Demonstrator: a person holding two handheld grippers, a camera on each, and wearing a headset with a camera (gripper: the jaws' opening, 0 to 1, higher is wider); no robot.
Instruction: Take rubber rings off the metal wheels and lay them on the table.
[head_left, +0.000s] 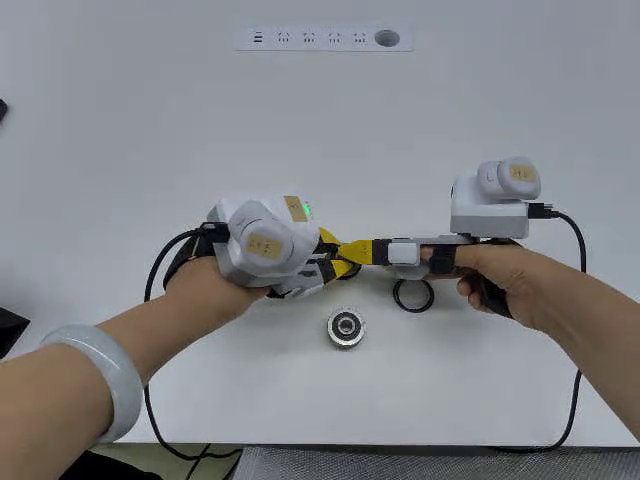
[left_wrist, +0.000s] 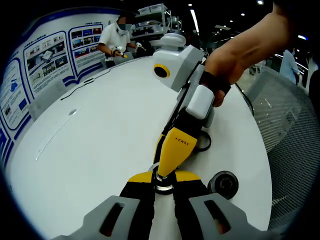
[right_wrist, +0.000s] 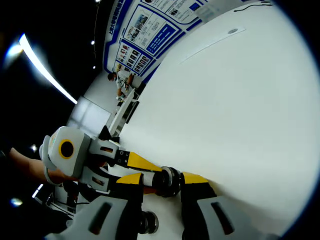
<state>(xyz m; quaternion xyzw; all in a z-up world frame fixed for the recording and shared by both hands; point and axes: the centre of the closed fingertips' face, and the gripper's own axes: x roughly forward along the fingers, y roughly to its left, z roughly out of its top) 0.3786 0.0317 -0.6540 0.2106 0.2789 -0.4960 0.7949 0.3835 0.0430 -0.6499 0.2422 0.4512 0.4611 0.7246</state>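
Observation:
A small metal wheel (left_wrist: 162, 182) with a dark rubber ring around it is held above the table between both grippers. My left gripper (left_wrist: 163, 176) is shut on it from the left, its yellow jaw tips on either side. From the right, my right gripper (right_wrist: 166, 180) is shut on the same wheel (right_wrist: 168, 182). In the head view the two meet tip to tip, left gripper (head_left: 333, 264) and right gripper (head_left: 353, 251). One loose black rubber ring (head_left: 413, 296) lies flat on the table under the right gripper. A second metal wheel (head_left: 346, 327) stands on the table just in front.
The white table (head_left: 300, 120) stretches far behind the grippers, with a power strip (head_left: 323, 39) set into it at the back. Black cables (head_left: 572, 330) trail from both grippers toward the near edge. People stand in the background beyond the table.

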